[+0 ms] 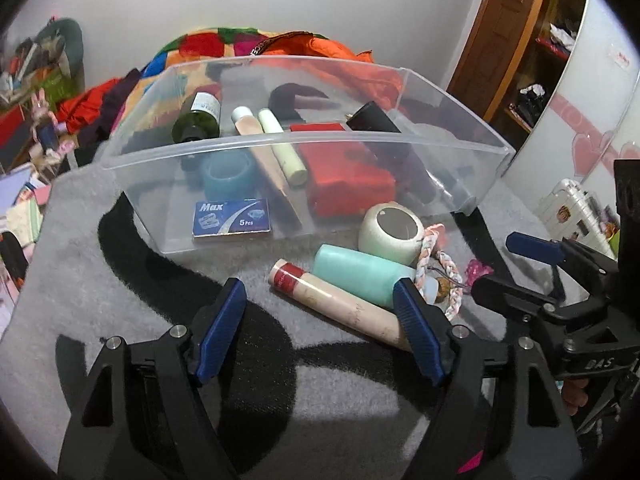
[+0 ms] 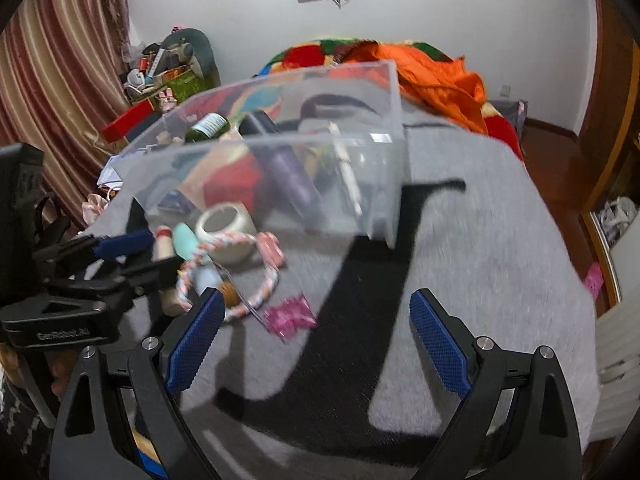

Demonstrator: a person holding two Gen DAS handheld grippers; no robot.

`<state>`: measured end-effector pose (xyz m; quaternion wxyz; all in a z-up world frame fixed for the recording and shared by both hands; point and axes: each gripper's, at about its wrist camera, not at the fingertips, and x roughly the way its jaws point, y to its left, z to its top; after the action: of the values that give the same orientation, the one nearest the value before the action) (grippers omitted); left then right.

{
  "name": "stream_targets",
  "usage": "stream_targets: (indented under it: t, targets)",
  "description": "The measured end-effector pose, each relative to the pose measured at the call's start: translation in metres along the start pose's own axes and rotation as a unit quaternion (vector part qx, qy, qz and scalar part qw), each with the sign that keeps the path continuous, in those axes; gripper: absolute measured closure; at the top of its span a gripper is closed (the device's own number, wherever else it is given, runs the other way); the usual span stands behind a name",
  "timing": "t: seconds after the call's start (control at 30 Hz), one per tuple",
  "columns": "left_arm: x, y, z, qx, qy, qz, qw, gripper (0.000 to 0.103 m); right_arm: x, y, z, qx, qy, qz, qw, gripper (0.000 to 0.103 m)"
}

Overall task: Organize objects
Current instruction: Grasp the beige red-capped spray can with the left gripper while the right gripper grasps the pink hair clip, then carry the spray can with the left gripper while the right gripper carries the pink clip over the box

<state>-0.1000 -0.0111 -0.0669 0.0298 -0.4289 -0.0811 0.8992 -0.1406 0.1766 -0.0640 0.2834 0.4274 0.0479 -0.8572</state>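
A clear plastic bin [image 1: 248,148] stands on a grey and black rug [image 1: 100,280]. It holds a green bottle [image 1: 198,118], two tubes, a red box [image 1: 344,176], a blue tape roll [image 1: 228,174] and a blue Max box [image 1: 232,218]. In front of it lie a cream tube with a red cap [image 1: 340,306], a mint bottle [image 1: 356,274], a white tape roll [image 1: 390,232], a braided cord [image 1: 450,280] and a pink wrapper [image 2: 290,316]. My left gripper [image 1: 320,320] is open, its right finger against the cream tube. My right gripper [image 2: 316,332] is open and empty near the wrapper.
A bed with colourful blankets and an orange jacket [image 2: 436,76] lies behind the bin. Cluttered boxes [image 1: 28,92] stand at the left, a wooden door and shelves [image 1: 532,48] at the right. The rug [image 2: 480,264] stretches to the right of the bin.
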Motion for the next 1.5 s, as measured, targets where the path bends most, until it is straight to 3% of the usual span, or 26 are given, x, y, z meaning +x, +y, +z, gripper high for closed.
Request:
stream_targets:
  t: [0.13,0.23,0.3,0.4,0.57,0.63,0.77,0.83,0.87,0.97,1.5]
  targets:
    - [-0.003,0.005,-0.005,-0.001,-0.004,0.001,1.0,0.028,0.001,-0.001,-0.009,-0.01,-0.003,-0.016,1.0,0.016]
    - [-0.009,0.014,-0.009,-0.007,-0.002,0.003,1.0,0.038,0.0,0.004,-0.011,-0.03,-0.007,-0.026,0.999,0.032]
    - [-0.012,0.018,-0.01,-0.012,0.0,0.006,0.9999,0.039,-0.002,0.003,-0.012,-0.031,-0.015,-0.025,0.999,0.048]
    - [-0.016,0.024,-0.011,-0.021,0.002,0.009,0.9997,0.039,-0.003,0.0,-0.011,-0.025,-0.019,-0.023,0.999,0.058]
    - [-0.012,0.02,-0.006,-0.019,0.003,0.009,0.9998,0.04,-0.001,0.005,-0.008,-0.033,-0.021,-0.027,0.999,0.058]
    - [-0.008,0.015,-0.004,-0.013,0.003,0.004,0.9999,0.046,0.002,0.01,-0.008,-0.043,-0.026,-0.035,0.998,0.061]
    - [-0.004,0.01,-0.003,0.001,-0.002,0.021,0.9998,0.066,0.003,0.011,-0.008,-0.049,-0.034,-0.038,0.997,0.08]
    - [-0.005,0.011,-0.005,0.0,-0.003,0.023,0.9997,0.085,0.001,0.008,-0.008,-0.043,-0.035,-0.034,0.998,0.08]
    - [-0.006,0.013,-0.005,-0.003,-0.001,0.016,0.9999,0.089,0.0,0.007,-0.009,-0.04,-0.036,-0.035,0.998,0.08]
    - [-0.012,0.017,-0.007,-0.016,-0.004,-0.002,0.9999,0.089,-0.006,0.004,-0.01,-0.029,-0.041,-0.036,0.998,0.08]
    - [-0.066,0.018,-0.001,-0.025,-0.072,0.008,0.9971,0.089,-0.065,0.014,0.018,-0.023,-0.126,-0.025,0.991,0.08]
